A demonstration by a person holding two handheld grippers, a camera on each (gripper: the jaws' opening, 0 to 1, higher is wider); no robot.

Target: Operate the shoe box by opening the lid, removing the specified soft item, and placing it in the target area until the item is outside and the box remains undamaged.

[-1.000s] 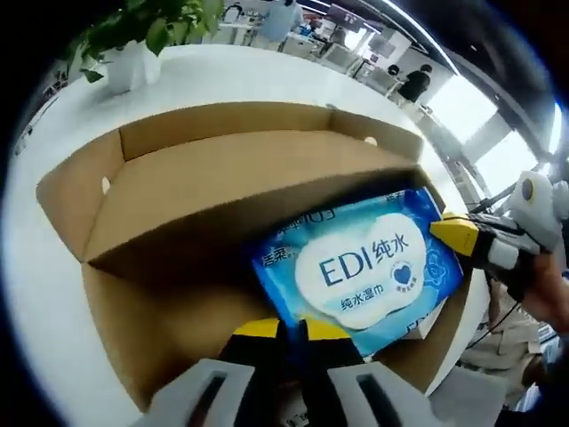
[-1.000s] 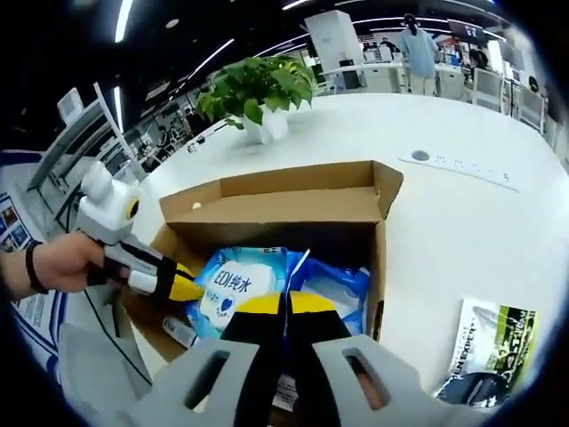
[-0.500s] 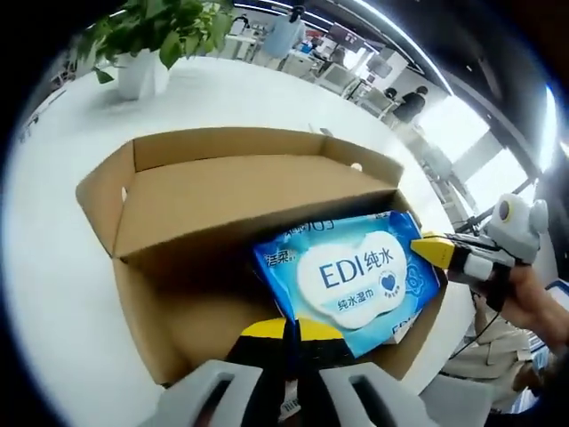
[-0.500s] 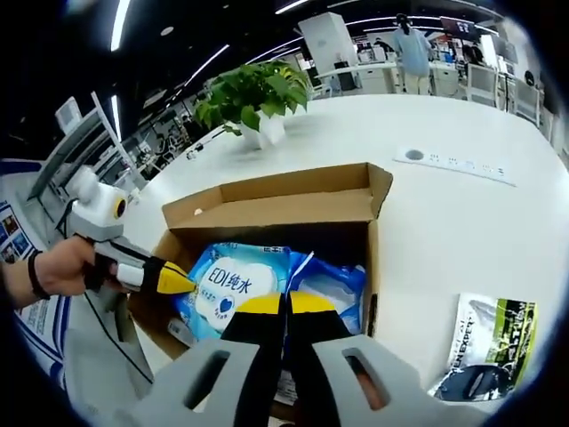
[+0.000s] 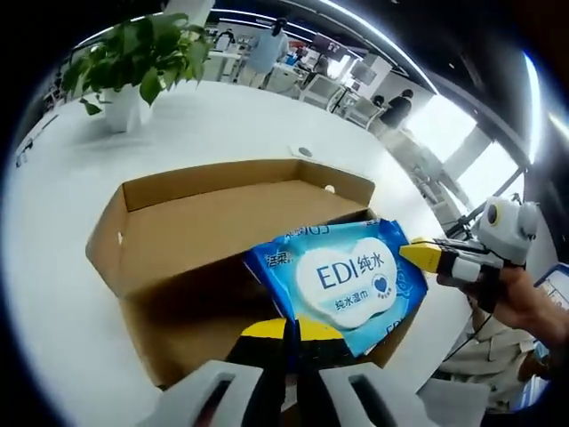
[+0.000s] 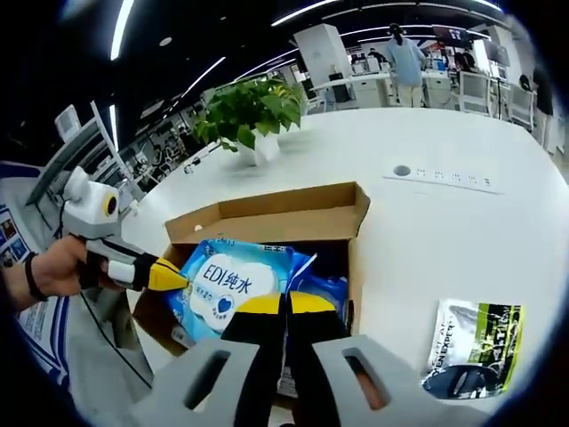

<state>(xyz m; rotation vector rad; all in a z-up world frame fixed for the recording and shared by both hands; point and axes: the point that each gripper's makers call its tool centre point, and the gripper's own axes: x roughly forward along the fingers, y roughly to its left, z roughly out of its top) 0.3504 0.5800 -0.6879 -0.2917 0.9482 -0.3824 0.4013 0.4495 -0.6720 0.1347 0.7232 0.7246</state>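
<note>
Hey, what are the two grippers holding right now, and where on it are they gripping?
Both hold the blue wipes pack: the left gripper is shut on its near bottom corner, and the right gripper is shut on its opposite edge, above the open shoe box.

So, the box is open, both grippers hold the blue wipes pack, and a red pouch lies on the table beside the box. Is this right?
Not quite: the pouch is green, black and white, not red, as the right gripper view shows. The rest stands: the box is open and the left gripper and right gripper hold the blue wipes pack.
</note>
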